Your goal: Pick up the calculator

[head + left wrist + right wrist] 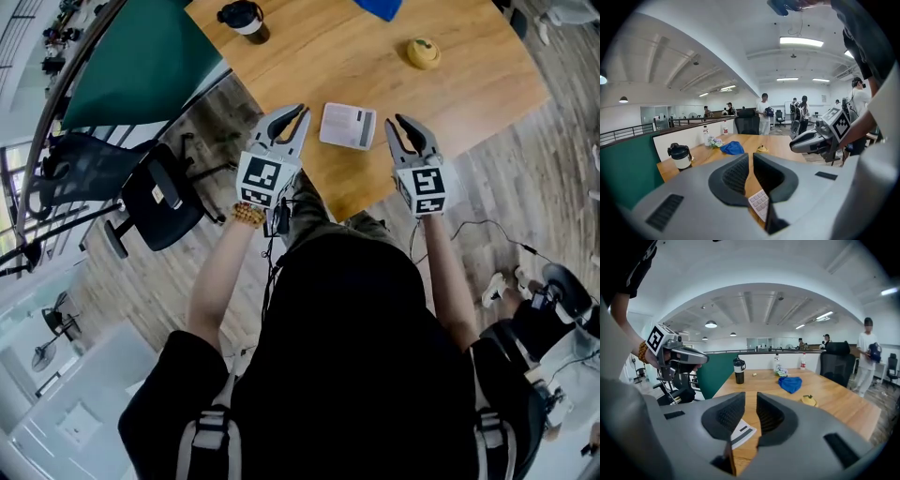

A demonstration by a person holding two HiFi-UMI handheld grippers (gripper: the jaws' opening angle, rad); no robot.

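Nearest the head camera we note the person's dark top [356,356], with both forearms reaching forward and a beaded bracelet [248,215] on the left wrist.

Beyond the hands:
- The left claw [289,114] is over the near edge of the wooden surface [309,66]. In its own view the left claw [751,161] shows only a narrow slit between the pads, with nothing in it.
- The right claw [404,126] is level with it on the right. In its own view the right claw [750,401] stands a little wider apart and is likewise empty.

The calculator [348,126] lies flat on the surface close to the near edge, between the two claws. We see neither claw touching it. Its keys [758,202] show just below the left pads. Its dark display end [740,432] shows below the right pads.

On the floor to the left of the surface we record a black office chair [159,192].

Farther across the surface:
- A small yellow object [423,52] sits to the right.
- A dark tumbler [246,19] with a pale band is at the far left.
- A blue cloth [380,7] lies at the far edge.
- A green partition [150,56] borders the left side.

At the far end of the room, people [764,112] stand among chairs.
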